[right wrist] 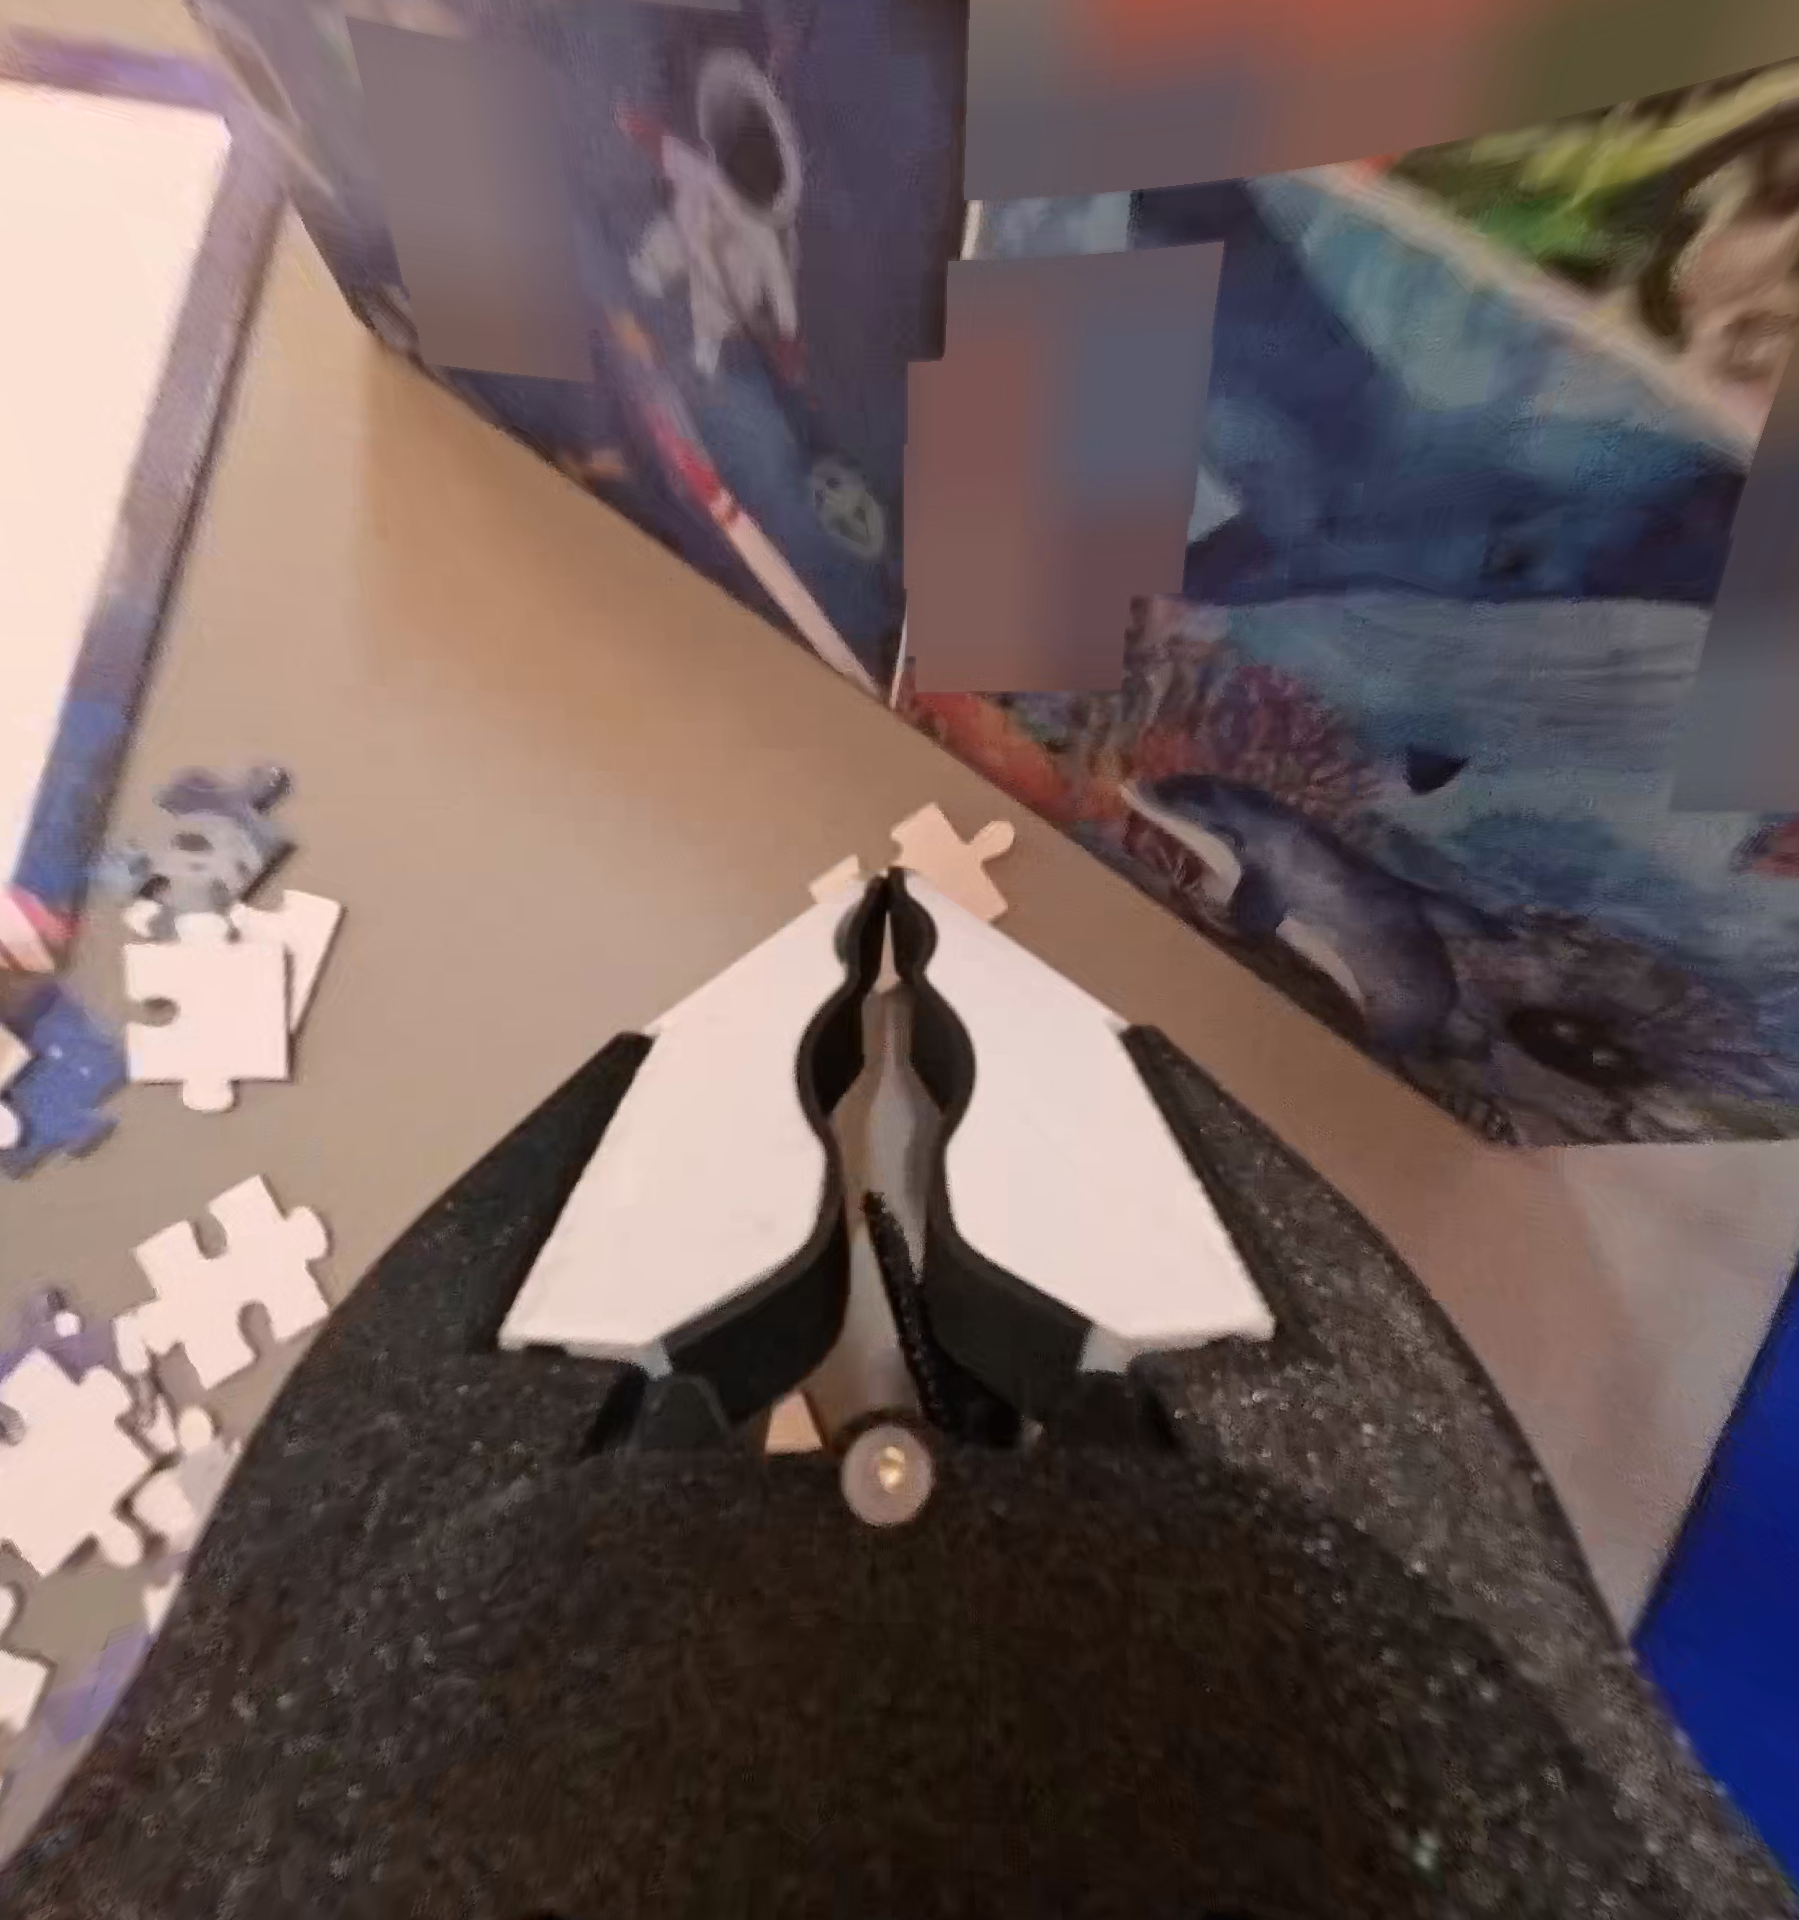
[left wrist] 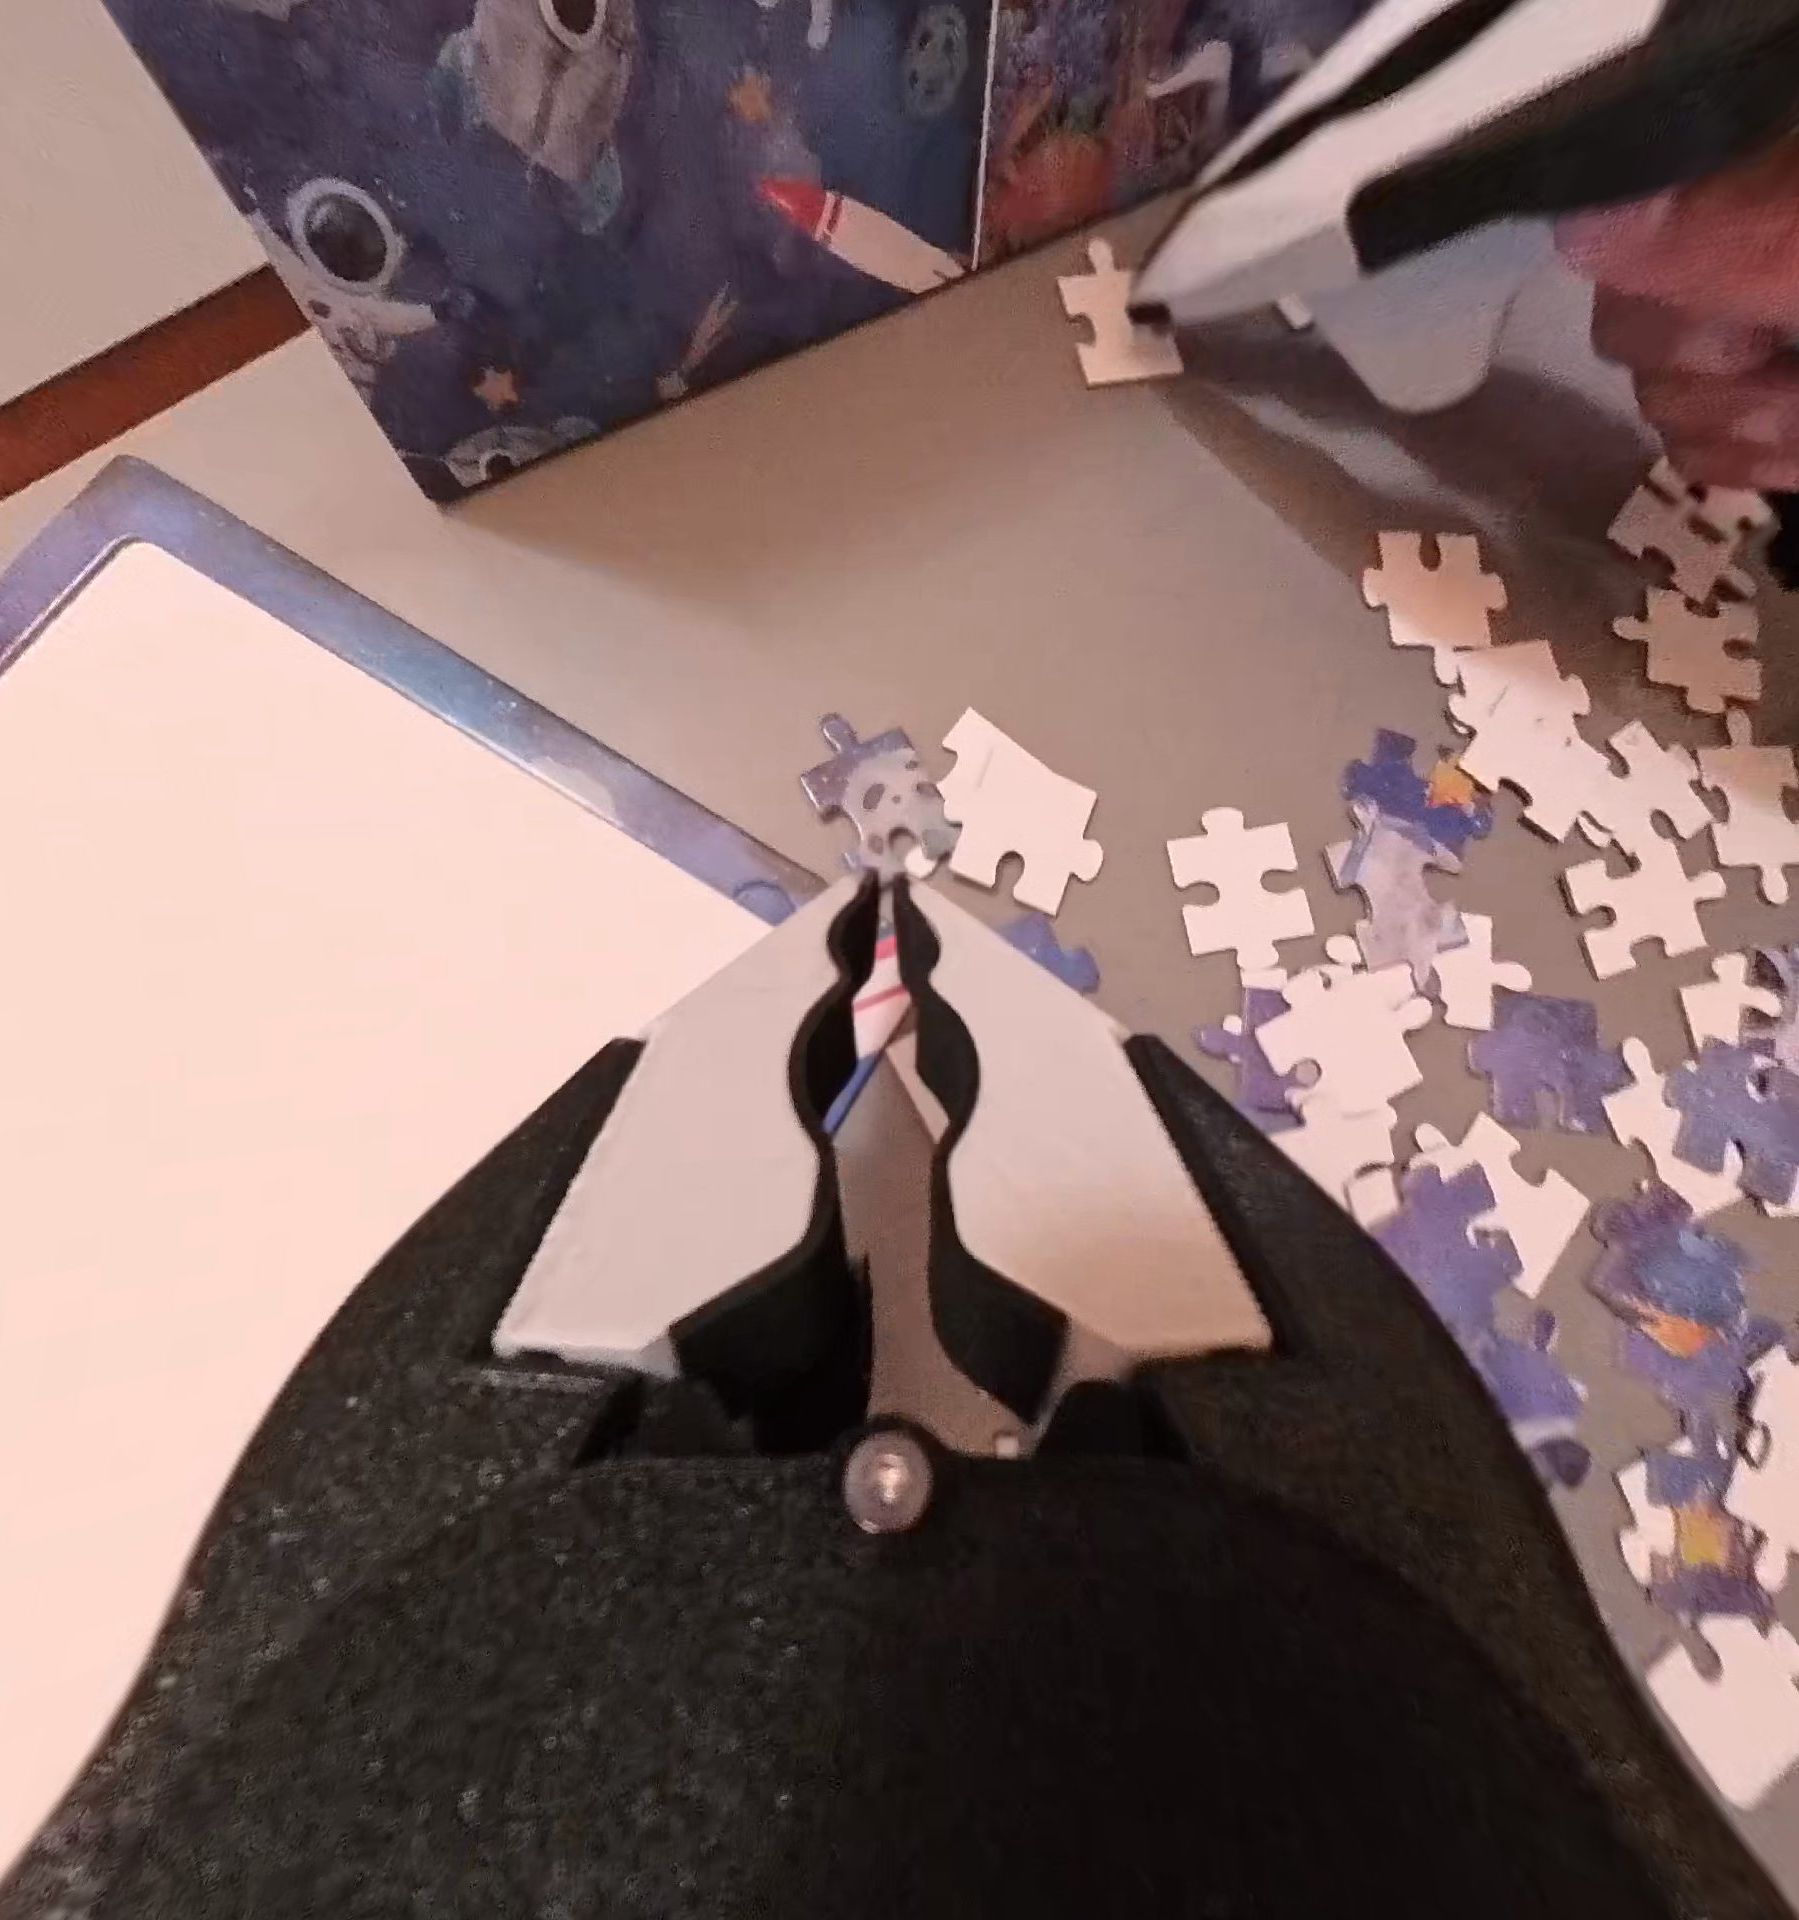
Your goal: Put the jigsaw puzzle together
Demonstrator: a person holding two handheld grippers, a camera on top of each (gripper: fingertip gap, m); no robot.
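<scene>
My left gripper (left wrist: pixel 882 883) is shut. Its tips sit at the near edge of a grey moon-print piece (left wrist: pixel 879 800), beside the corner of the blue-rimmed puzzle frame (left wrist: pixel 407 665). A red-and-blue striped piece (left wrist: pixel 879 1013) shows through the slit between its fingers; I cannot tell if it is held. My right gripper (right wrist: pixel 887 883) is shut, with its pads together on top of a white face-down piece (right wrist: pixel 952 847) near the boxes. The left wrist view shows that gripper (left wrist: pixel 1144 303) on the same piece (left wrist: pixel 1118 332). The moon piece also shows in the right wrist view (right wrist: pixel 209 831).
A space-print box (left wrist: pixel 614 260) and an ocean-print box (right wrist: pixel 1446 675) stand at the back of the grey table (left wrist: pixel 874 582). Several loose pieces (left wrist: pixel 1549 987), some face down, are scattered to the right of the frame. A hand (left wrist: pixel 1726 312) holds the right gripper. The left gripper's tips are roughly 15 cm from the right gripper's.
</scene>
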